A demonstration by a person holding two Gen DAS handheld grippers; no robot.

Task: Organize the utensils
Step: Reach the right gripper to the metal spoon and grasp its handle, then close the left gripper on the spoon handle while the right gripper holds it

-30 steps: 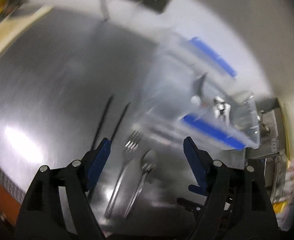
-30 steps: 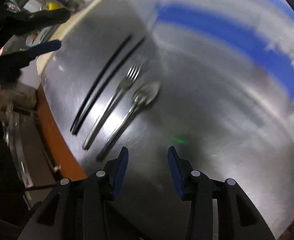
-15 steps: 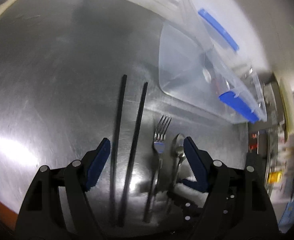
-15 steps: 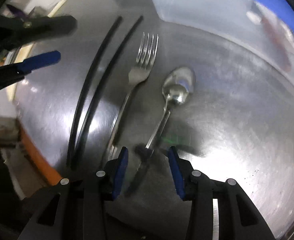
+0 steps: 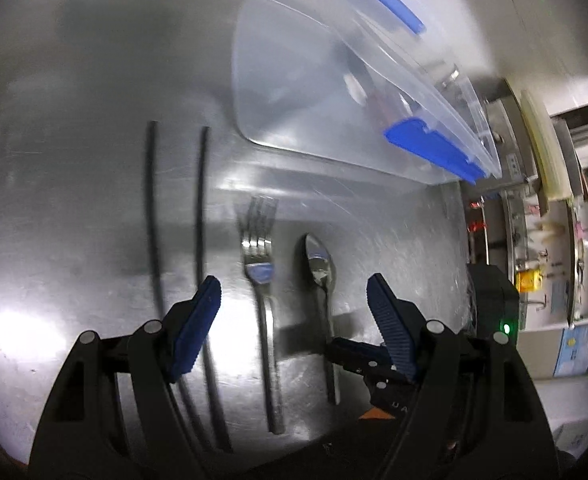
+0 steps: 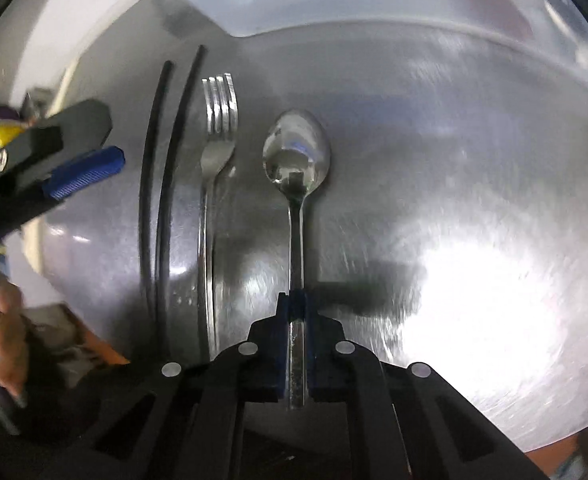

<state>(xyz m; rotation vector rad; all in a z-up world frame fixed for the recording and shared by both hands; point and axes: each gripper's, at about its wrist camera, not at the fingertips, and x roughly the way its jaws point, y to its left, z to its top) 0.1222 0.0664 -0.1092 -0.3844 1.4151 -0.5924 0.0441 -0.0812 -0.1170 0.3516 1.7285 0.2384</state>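
Fingers [image 6: 280,344] of right gripper [image 6: 296,300] clamped on spoon [image 6: 296,152] handle; left gripper [image 5: 294,300] wide open, nothing held. Spoon should be lifted level, clear of fork [image 6: 218,120].

Steel table [image 5: 74,208] (shelves [image 5: 554,216] beyond)

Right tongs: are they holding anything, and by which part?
Yes. The right tongs are shut on the spoon, gripping its handle near the end; the bowl points away, over the steel table.

Shiny steel worktop [image 5: 74,200] with two chopsticks [image 5: 202,216], fork [image 5: 260,264] and spoon [image 5: 320,268] side by side, clear bin [image 5: 314,92] just behind them.
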